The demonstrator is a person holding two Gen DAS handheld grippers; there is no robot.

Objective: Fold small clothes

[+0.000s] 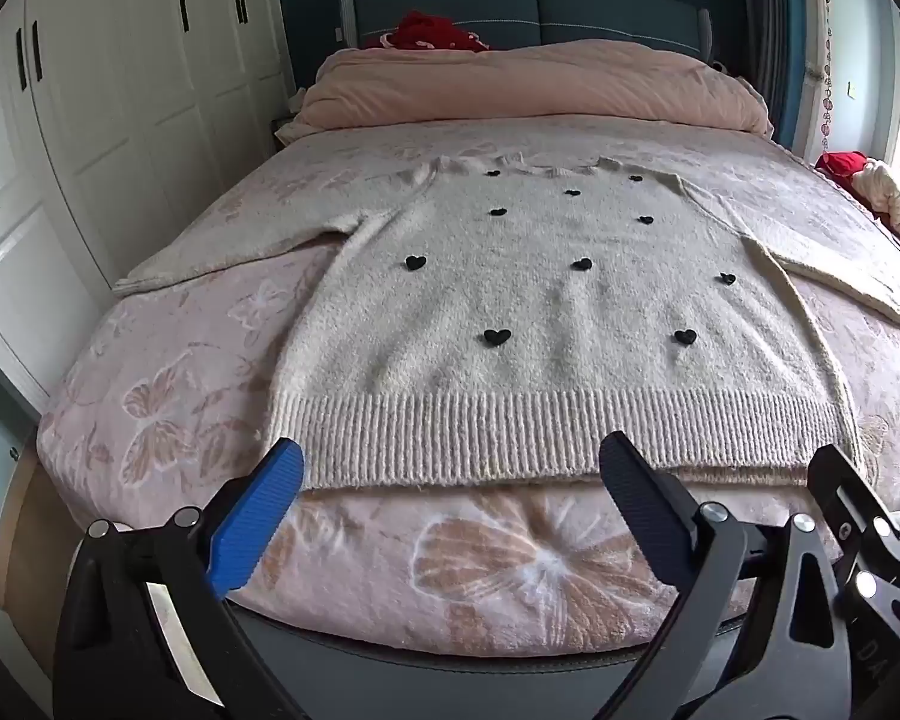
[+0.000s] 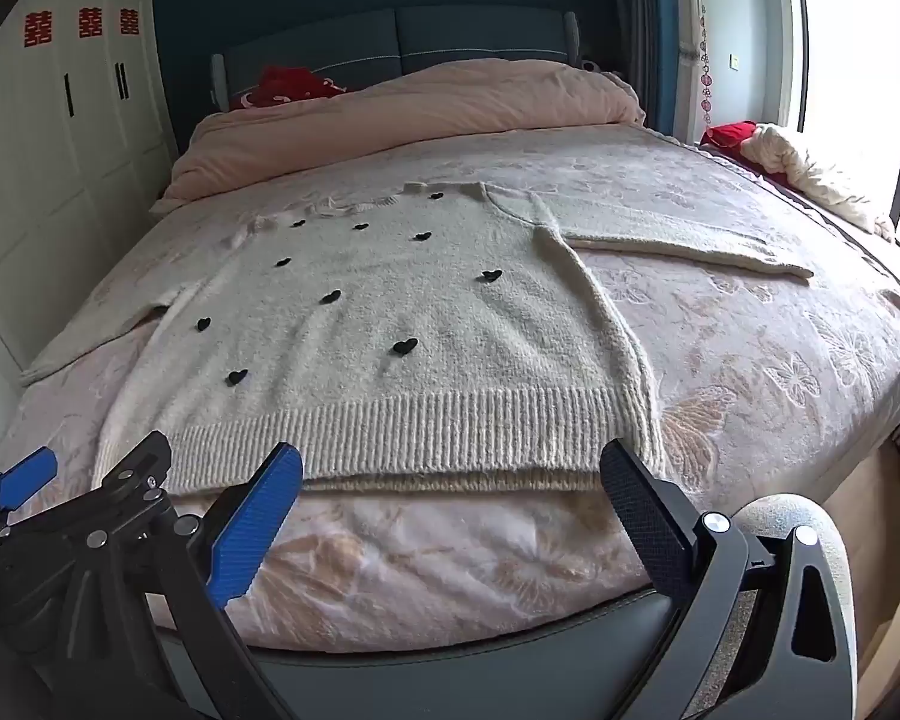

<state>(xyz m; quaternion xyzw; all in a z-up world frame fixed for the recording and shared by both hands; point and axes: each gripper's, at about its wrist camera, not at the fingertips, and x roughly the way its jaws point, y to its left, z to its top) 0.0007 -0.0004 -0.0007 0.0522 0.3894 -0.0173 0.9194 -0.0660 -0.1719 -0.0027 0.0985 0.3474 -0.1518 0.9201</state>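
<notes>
**Both grippers poised at the sweater's hem**

The left gripper (image 1: 450, 474) and the right gripper (image 2: 450, 474) hovered side by side at the foot of the bed, each with its fingers spread wide apart and nothing between them. Just beyond lay the cream knitted sweater with small black hearts (image 1: 540, 312), flat on the pink butterfly-patterned bedspread (image 1: 168, 414), ribbed hem nearest, both sleeves stretched outward. Farther back sat a rolled pale pink duvet (image 1: 528, 84) against the teal headboard (image 1: 618, 15).
</notes>
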